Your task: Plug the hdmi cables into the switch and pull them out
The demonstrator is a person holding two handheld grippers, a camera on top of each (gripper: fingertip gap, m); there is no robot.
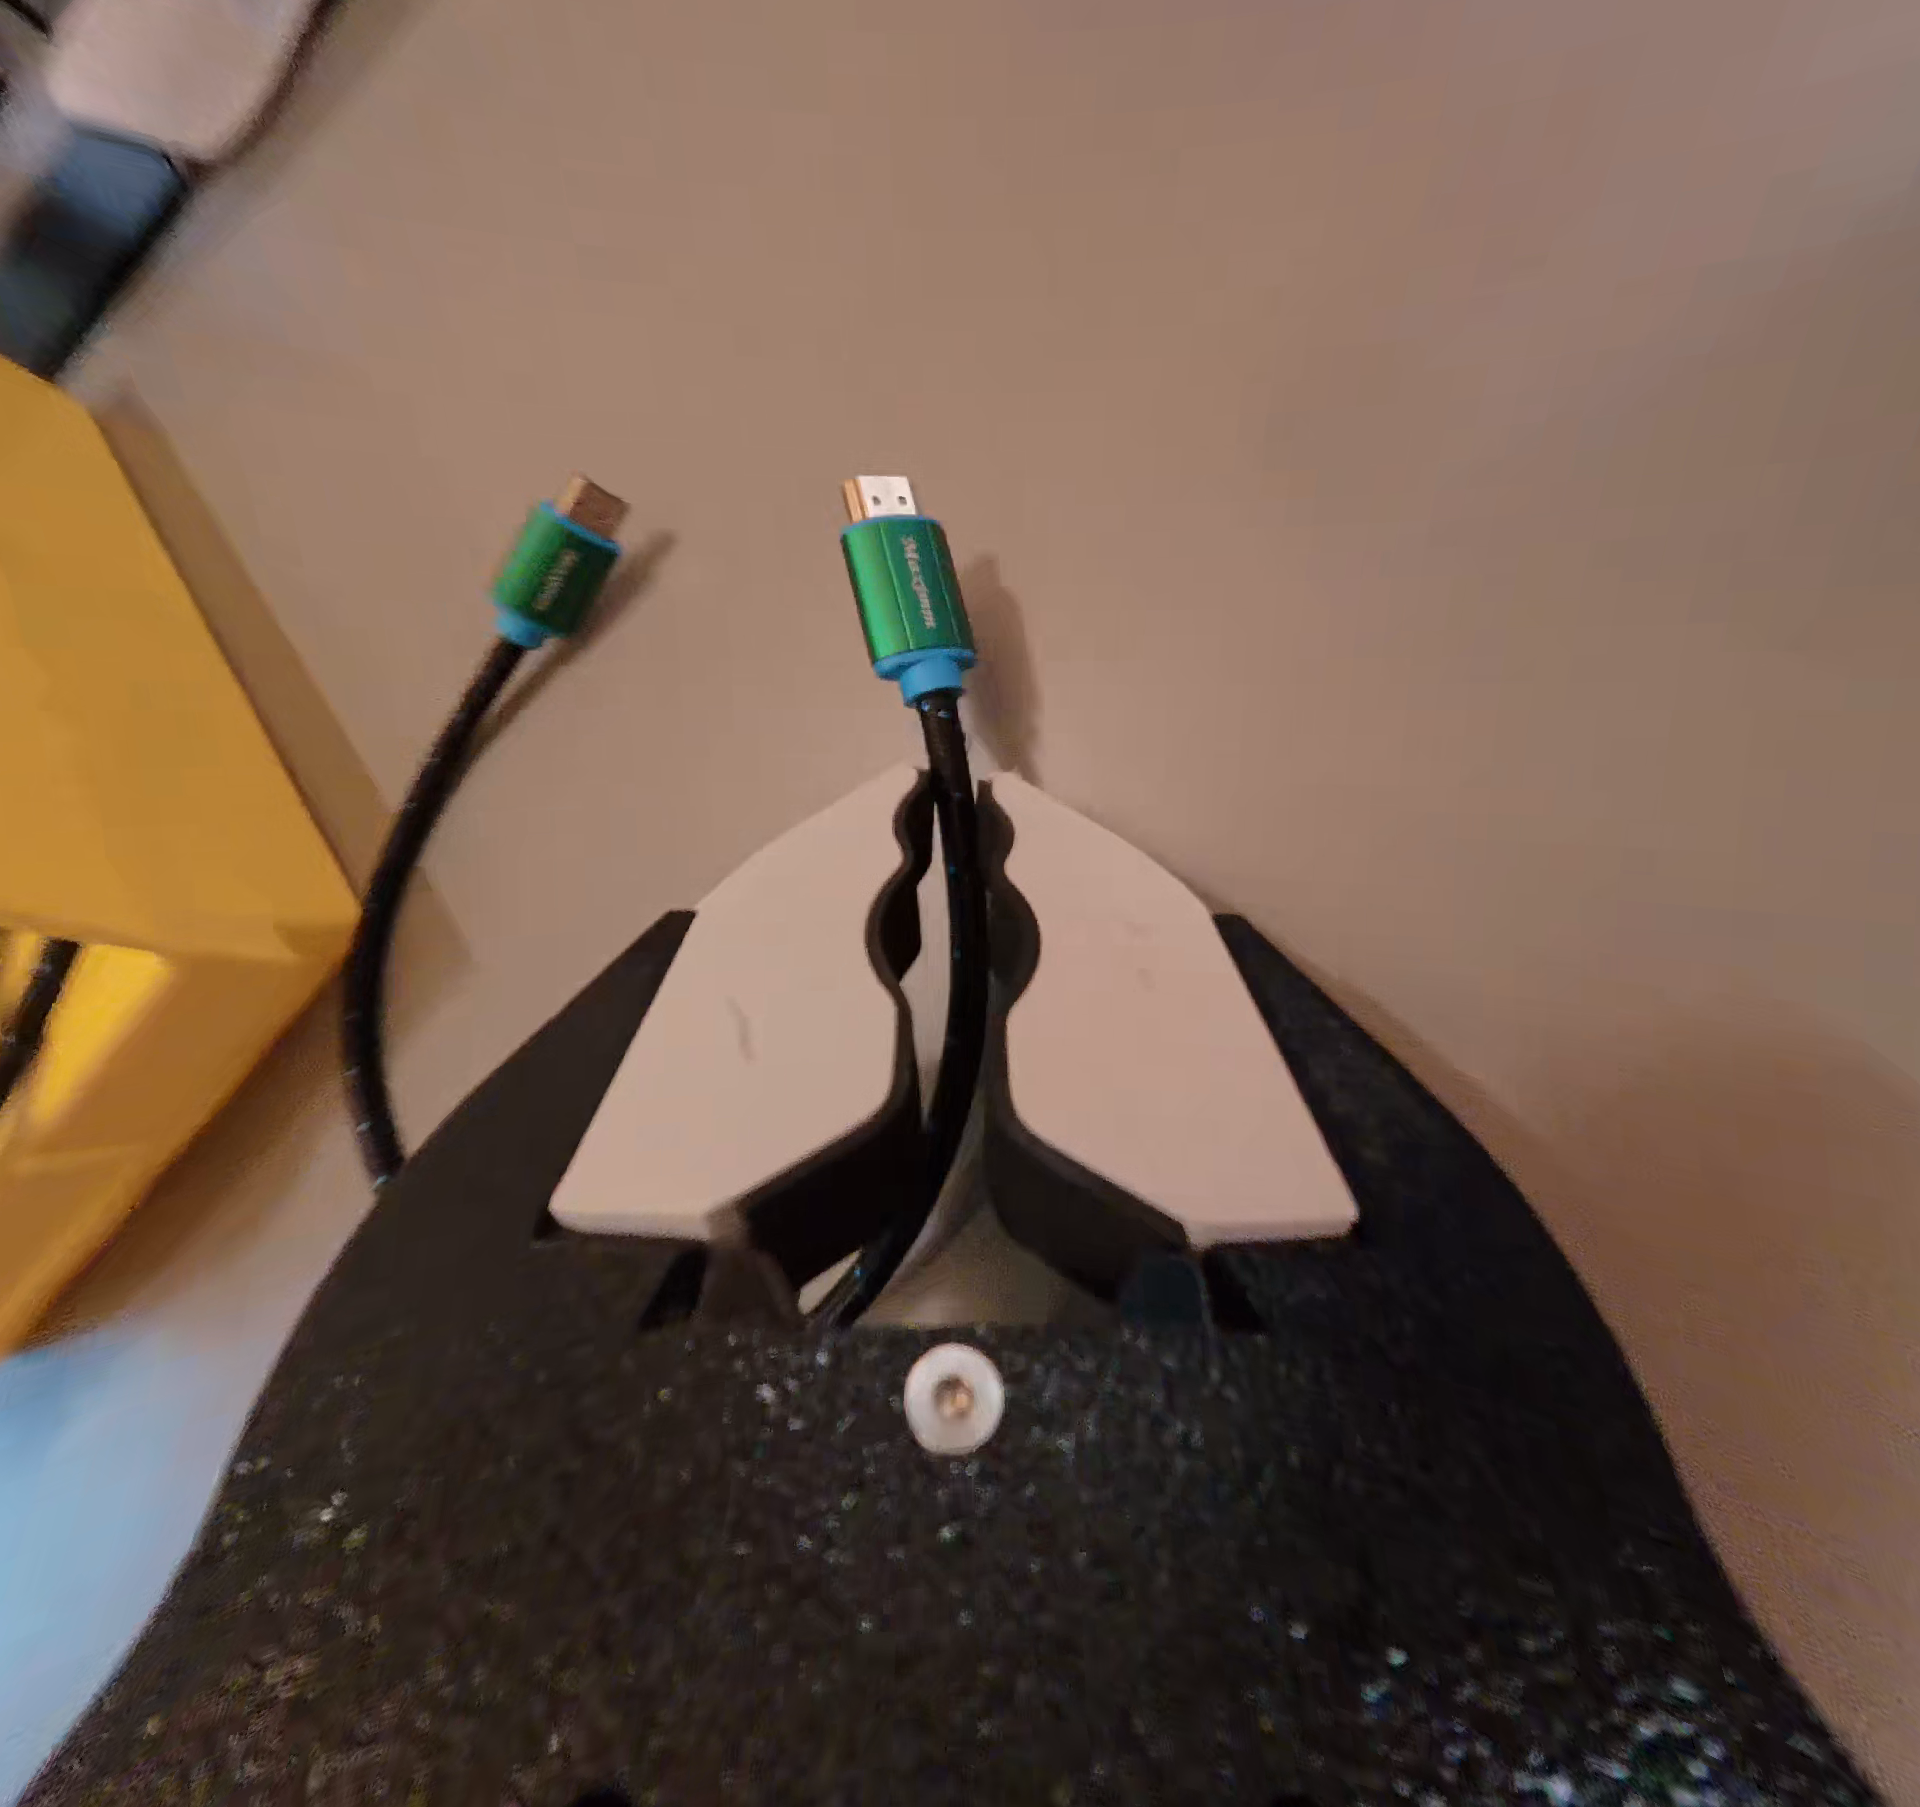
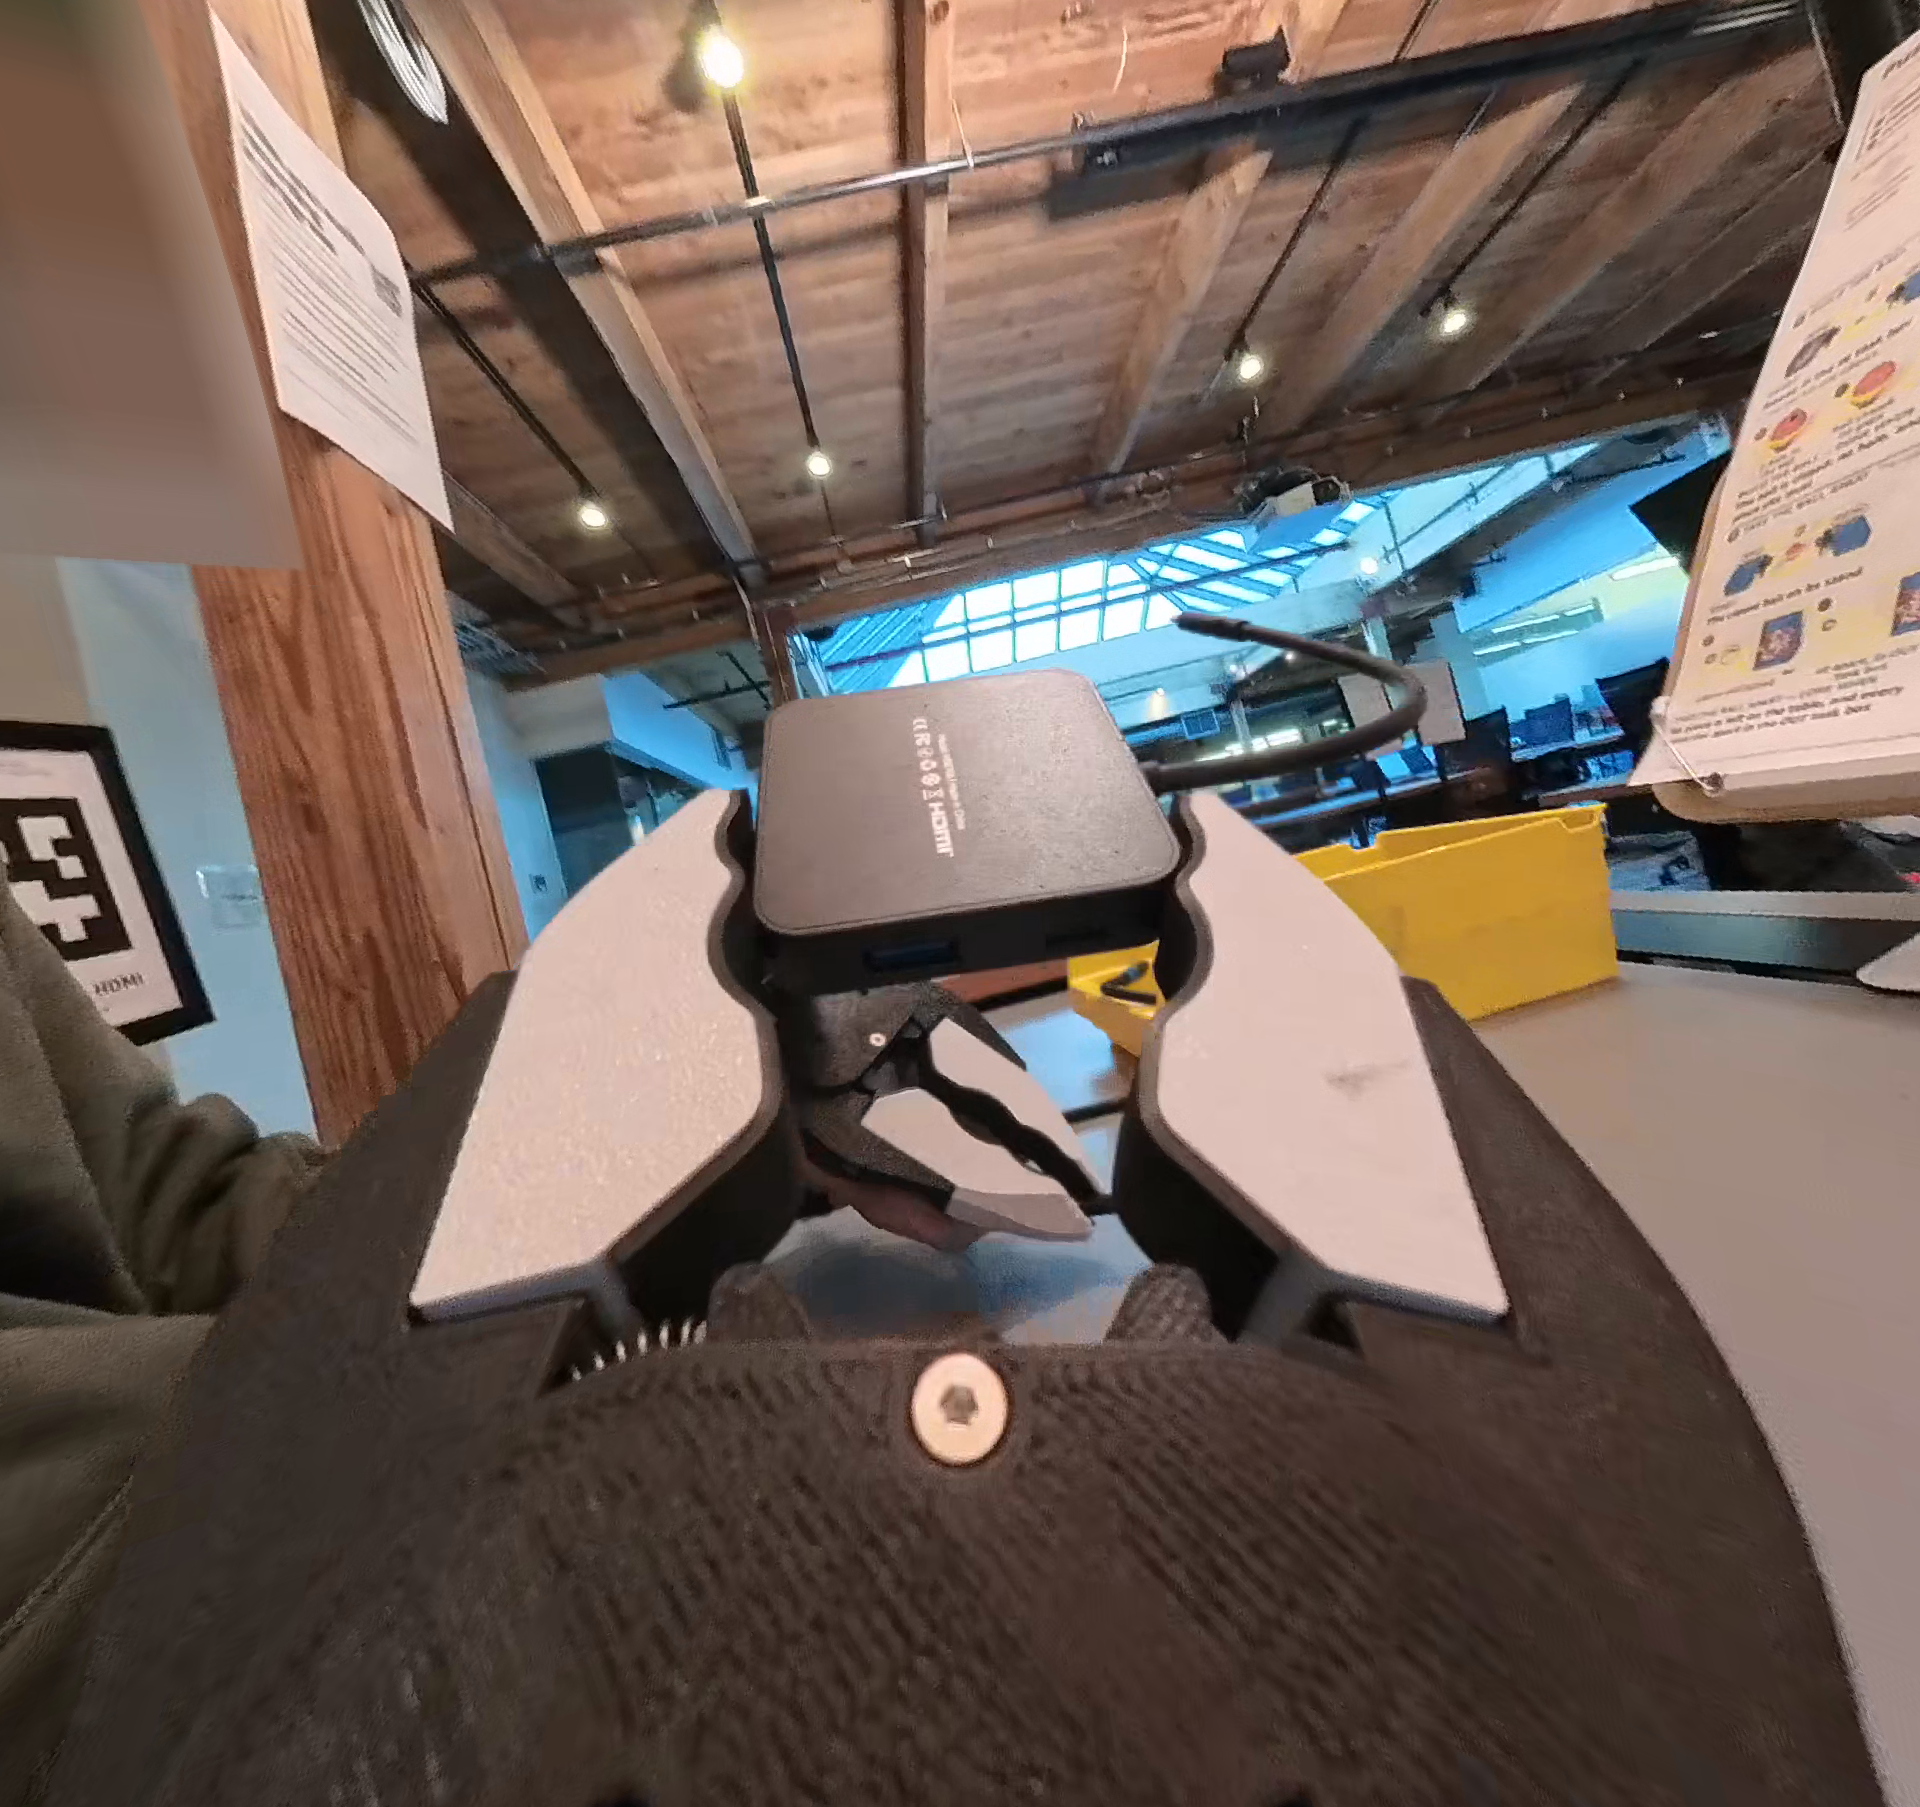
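At the centre of the left wrist view, we have the left gripper [image 1: 951, 791] with its jaws clamped on the braided cord of an hdmi cable [image 1: 956, 926], well behind its green plug [image 1: 907, 599], which stands clear above the desk [image 1: 1351, 407]. A second plug [image 1: 559, 568] lies at middle left, beside a yellow bin [image 1: 135, 718].

In the middle of the right wrist view, our right gripper [image 2: 961, 916] has its jaws closed on the sides of the black switch [image 2: 956, 801], lifted off the desk, ports facing the camera.

Our worry is the grip on the cord: the plug may swing or twist as we push, miss the port, or scrape the casing. The switch, held only by its edges, could pivot or slip under insertion force.
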